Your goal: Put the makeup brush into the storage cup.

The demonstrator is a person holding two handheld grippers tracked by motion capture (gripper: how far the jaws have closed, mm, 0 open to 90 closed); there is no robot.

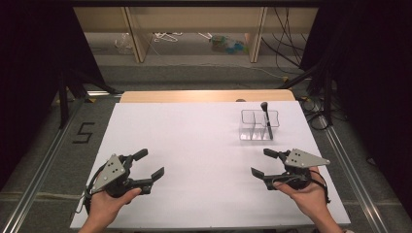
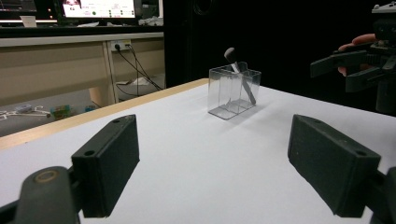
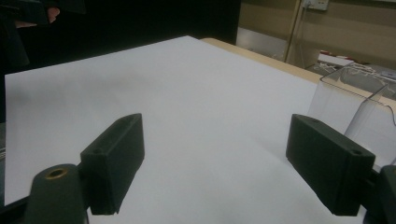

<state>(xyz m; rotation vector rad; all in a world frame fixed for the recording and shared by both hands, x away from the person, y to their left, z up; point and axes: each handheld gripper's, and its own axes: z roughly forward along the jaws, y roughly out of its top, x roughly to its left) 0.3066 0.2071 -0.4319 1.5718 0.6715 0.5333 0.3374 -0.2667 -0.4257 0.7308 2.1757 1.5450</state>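
Observation:
A clear plastic organizer box [image 1: 259, 125] with several compartments stands at the back right of the white table [image 1: 194, 145]. A black makeup brush [image 1: 266, 119] leans upright inside it, head up. In the left gripper view the box [image 2: 233, 93] and brush [image 2: 238, 74] sit ahead, with the other gripper [image 2: 355, 70] at far right. My left gripper [image 1: 149, 164] rests open near the front left, with nothing between its jaws. My right gripper [image 1: 266, 162] is open at the front right, just in front of the box [image 3: 355, 102], also holding nothing.
The table's wooden back edge [image 1: 206, 95] borders a grey floor with cables and shelving legs [image 1: 136, 39]. Metal rails [image 1: 43, 160] run along both sides. The white surface between the grippers is bare.

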